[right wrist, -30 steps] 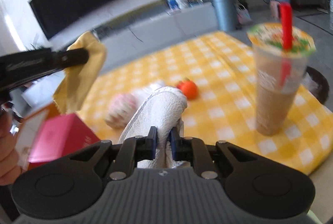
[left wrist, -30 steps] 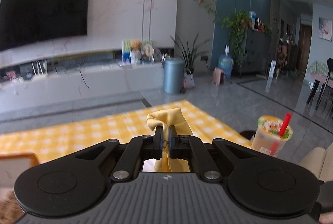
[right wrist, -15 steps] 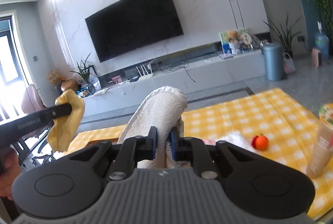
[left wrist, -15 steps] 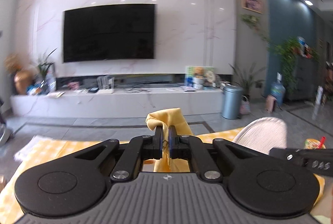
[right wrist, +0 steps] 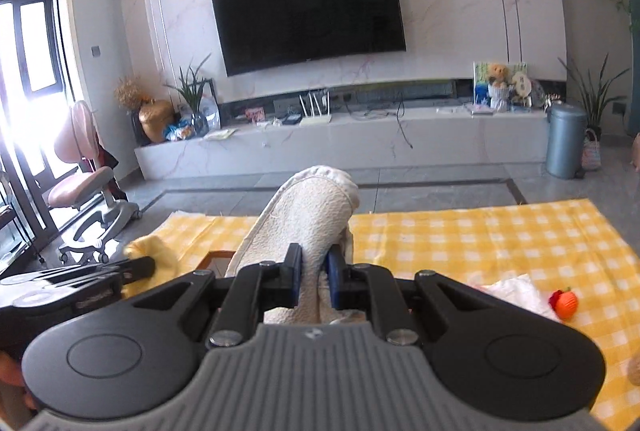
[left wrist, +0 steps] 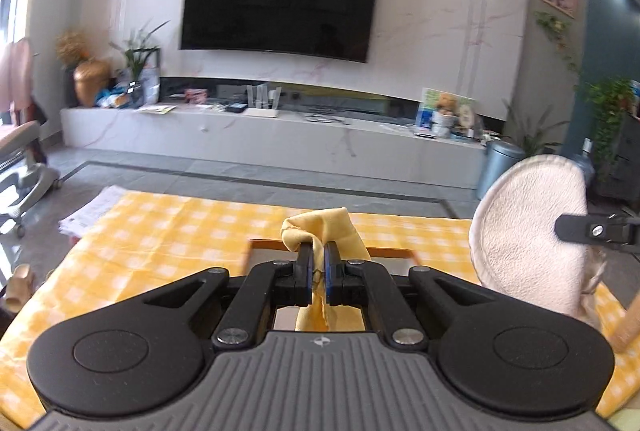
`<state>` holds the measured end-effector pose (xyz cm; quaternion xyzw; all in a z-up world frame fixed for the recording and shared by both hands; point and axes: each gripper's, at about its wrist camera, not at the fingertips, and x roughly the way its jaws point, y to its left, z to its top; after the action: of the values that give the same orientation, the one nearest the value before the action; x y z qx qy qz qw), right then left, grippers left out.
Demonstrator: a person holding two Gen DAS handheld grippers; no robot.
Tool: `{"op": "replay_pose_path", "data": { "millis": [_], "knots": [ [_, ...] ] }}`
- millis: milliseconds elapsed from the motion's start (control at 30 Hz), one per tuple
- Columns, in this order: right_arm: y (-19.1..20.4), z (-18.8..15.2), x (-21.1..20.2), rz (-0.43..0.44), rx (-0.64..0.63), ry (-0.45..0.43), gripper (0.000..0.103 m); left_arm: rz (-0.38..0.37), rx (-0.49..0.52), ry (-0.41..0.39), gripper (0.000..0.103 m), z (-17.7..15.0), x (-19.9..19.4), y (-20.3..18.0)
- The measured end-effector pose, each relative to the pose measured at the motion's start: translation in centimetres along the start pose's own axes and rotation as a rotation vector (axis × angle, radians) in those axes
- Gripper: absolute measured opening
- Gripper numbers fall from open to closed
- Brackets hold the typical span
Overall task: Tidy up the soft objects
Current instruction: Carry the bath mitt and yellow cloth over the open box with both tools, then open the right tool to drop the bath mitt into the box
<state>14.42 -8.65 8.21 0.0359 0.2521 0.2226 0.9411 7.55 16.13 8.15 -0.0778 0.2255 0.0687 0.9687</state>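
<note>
My left gripper (left wrist: 318,251) is shut on a yellow cloth (left wrist: 320,229) and holds it above the yellow checked tablecloth (left wrist: 168,231). My right gripper (right wrist: 314,259) is shut on a cream fleecy slipper (right wrist: 308,215), also held in the air. In the left wrist view the slipper (left wrist: 528,231) hangs at the right with the right gripper's fingers (left wrist: 592,229) on it. In the right wrist view the left gripper (right wrist: 136,267) and the yellow cloth (right wrist: 148,247) sit low on the left. A wooden-framed box (left wrist: 332,259) lies on the table below the cloth.
A small orange toy (right wrist: 564,303) and a white crumpled item (right wrist: 516,291) lie on the table at the right. A paper stack (left wrist: 92,211) sits at the table's far left corner. Beyond are a TV wall, a pink chair (right wrist: 84,183) and a grey bin (right wrist: 566,139).
Both grippers have swung to the left and levelled out, each still holding its item. The drink cup has left both views. The wooden-framed box has come into view below the cloth.
</note>
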Motion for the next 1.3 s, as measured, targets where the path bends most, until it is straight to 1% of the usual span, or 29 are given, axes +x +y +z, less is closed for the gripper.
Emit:
{"op": "replay_pose_path", "data": {
  "millis": [33, 100, 200, 367, 500, 633, 700, 733, 800, 833, 900, 933, 967, 1000, 1033, 1100, 1133, 1200, 1233, 1300],
  "knots": [
    [0.1, 0.0, 1.2, -0.003, 0.002, 0.016, 0.012, 0.002, -0.022, 0.003, 0.006, 0.0, 0.2, 0.8],
    [0.9, 0.0, 3.9, -0.017, -0.005, 0.053, 0.012, -0.023, -0.048, 0.034, 0.006, -0.1, 0.8, 2.3],
    [2.6, -0.7, 7.8, -0.027, -0.029, 0.11, 0.012, -0.039, -0.114, 0.073, 0.006, -1.0, 1.6, 4.4],
    [5.1, -2.3, 13.9, -0.066, -0.092, 0.222, 0.012, -0.043, -0.143, 0.108, 0.006, -1.8, 2.5, 5.8],
    [6.3, -3.2, 17.6, -0.074, -0.142, 0.306, 0.012, -0.063, -0.159, 0.11, 0.006, -1.7, 2.3, 6.0],
    [7.7, -4.1, 20.6, -0.161, -0.265, 0.371, 0.012, -0.063, -0.15, 0.12, 0.006, -1.7, 2.5, 5.5],
    [7.8, -4.5, 21.8, -0.159, -0.303, 0.426, 0.014, -0.064, -0.146, 0.121, 0.006, -1.7, 2.6, 5.3],
    [7.9, -4.8, 22.4, -0.162, -0.317, 0.45, 0.017, -0.066, -0.144, 0.119, 0.006, -1.7, 2.7, 5.3],
    [7.9, -5.4, 23.1, -0.189, -0.341, 0.474, 0.019, -0.069, -0.142, 0.114, 0.006, -1.6, 2.9, 5.2],
    [7.9, -5.6, 23.2, -0.207, -0.35, 0.468, 0.021, -0.069, -0.138, 0.115, 0.006, -1.6, 3.1, 5.0],
    [8.1, -5.9, 22.8, -0.205, -0.365, 0.441, 0.029, -0.061, -0.122, 0.123, 0.006, -1.8, 3.5, 4.5],
    [8.1, -6.0, 22.2, -0.197, -0.366, 0.425, 0.042, -0.051, -0.112, 0.132, 0.006, -1.9, 3.8, 4.3],
    [8.3, -5.9, 21.7, -0.192, -0.361, 0.404, 0.062, -0.039, -0.104, 0.14, 0.006, -2.1, 4.0, 4.1],
    [8.3, -5.7, 21.0, -0.181, -0.346, 0.366, 0.069, -0.029, -0.097, 0.145, 0.006, -2.3, 4.3, 3.9],
    [8.1, -5.4, 20.1, -0.163, -0.323, 0.326, 0.074, -0.02, -0.094, 0.15, 0.006, -2.4, 4.5, 3.7],
    [7.3, -4.7, 18.3, -0.139, -0.255, 0.281, 0.074, -0.007, -0.093, 0.152, 0.006, -2.6, 4.9, 3.5],
    [6.7, -4.3, 17.3, -0.141, -0.202, 0.264, 0.074, 0.004, -0.09, 0.151, 0.006, -2.7, 5.1, 3.3],
    [5.3, -3.7, 14.9, -0.12, -0.115, 0.228, 0.075, 0.03, -0.066, 0.145, 0.006, -3.0, 5.3, 2.9],
    [4.5, -3.5, 13.8, -0.101, -0.091, 0.22, 0.078, 0.045, -0.059, 0.142, 0.006, -3.1, 5.4, 2.8],
    [3.1, -3.4, 11.6, -0.085, -0.068, 0.207, 0.079, 0.058, -0.053, 0.144, 0.006, -3.2, 6.0, 2.5]
  ]
}}
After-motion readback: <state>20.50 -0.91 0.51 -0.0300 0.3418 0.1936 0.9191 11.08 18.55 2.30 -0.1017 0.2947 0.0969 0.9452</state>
